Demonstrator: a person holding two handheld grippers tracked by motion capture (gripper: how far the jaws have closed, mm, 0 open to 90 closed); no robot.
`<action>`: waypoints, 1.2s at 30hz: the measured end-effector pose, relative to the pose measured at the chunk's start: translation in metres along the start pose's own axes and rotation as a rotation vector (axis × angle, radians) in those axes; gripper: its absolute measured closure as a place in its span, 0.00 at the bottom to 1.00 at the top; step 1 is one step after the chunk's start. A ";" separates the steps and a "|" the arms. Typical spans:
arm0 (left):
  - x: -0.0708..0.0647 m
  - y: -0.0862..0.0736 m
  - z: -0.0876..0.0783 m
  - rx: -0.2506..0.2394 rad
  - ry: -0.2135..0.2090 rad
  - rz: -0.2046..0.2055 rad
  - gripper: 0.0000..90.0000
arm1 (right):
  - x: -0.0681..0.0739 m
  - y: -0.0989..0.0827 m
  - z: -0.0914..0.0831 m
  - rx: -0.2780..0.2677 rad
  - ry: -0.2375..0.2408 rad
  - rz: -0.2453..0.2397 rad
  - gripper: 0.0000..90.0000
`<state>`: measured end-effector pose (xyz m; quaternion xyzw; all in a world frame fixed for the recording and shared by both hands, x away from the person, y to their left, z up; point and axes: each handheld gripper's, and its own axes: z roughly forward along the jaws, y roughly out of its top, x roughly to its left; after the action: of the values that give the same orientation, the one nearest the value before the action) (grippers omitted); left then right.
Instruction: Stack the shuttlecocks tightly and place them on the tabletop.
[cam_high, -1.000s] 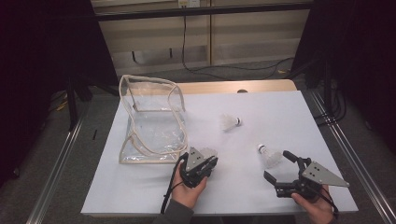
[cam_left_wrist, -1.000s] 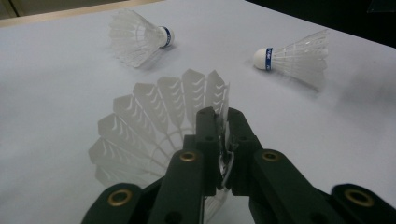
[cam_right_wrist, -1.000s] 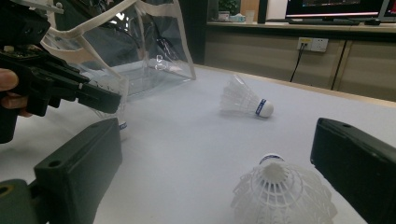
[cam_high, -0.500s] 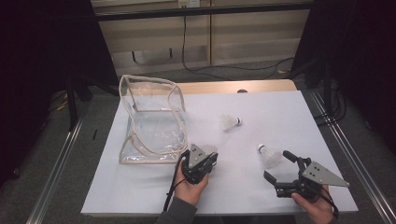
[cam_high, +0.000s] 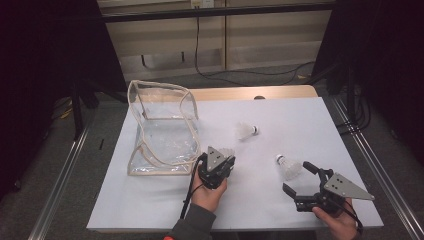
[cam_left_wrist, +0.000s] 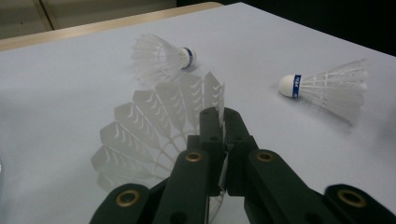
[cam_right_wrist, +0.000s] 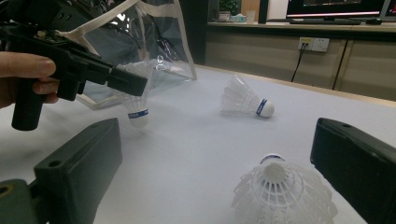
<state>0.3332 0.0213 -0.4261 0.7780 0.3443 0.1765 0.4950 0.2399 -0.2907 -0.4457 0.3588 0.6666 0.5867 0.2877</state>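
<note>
My left gripper (cam_high: 224, 159) is shut on the feather skirt of a white shuttlecock (cam_left_wrist: 149, 128), the jaws (cam_left_wrist: 223, 122) pinching its edge. In the right gripper view that shuttlecock (cam_right_wrist: 136, 111) hangs cork-down close to the table, under the left gripper (cam_right_wrist: 133, 86). A second shuttlecock (cam_high: 246, 131) lies on its side mid-table. A third shuttlecock (cam_high: 289, 167) stands on its skirt just ahead of my right gripper (cam_high: 296, 177). That gripper is open, its wide jaws (cam_right_wrist: 217, 137) on either side of the third shuttlecock (cam_right_wrist: 280, 193) without touching it.
A clear plastic zip bag (cam_high: 161, 129) with a cream trim stands open at the left of the white table (cam_high: 300, 120). A wooden strip runs along the far edge, with cables and dark stands beyond it.
</note>
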 end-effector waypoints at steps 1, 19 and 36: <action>0.001 0.001 0.001 0.001 0.000 0.004 0.99 | 0.000 0.000 0.000 0.000 0.000 0.000 0.02; 0.005 0.010 0.018 0.011 0.044 0.007 0.99 | -0.001 0.000 0.000 -0.002 0.000 0.003 0.02; 0.007 0.018 0.031 0.001 0.089 -0.001 0.99 | -0.001 0.001 -0.001 -0.006 0.001 0.000 0.02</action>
<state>0.3635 0.0015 -0.4243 0.7695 0.3666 0.2106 0.4787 0.2400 -0.2916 -0.4450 0.3577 0.6651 0.5888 0.2883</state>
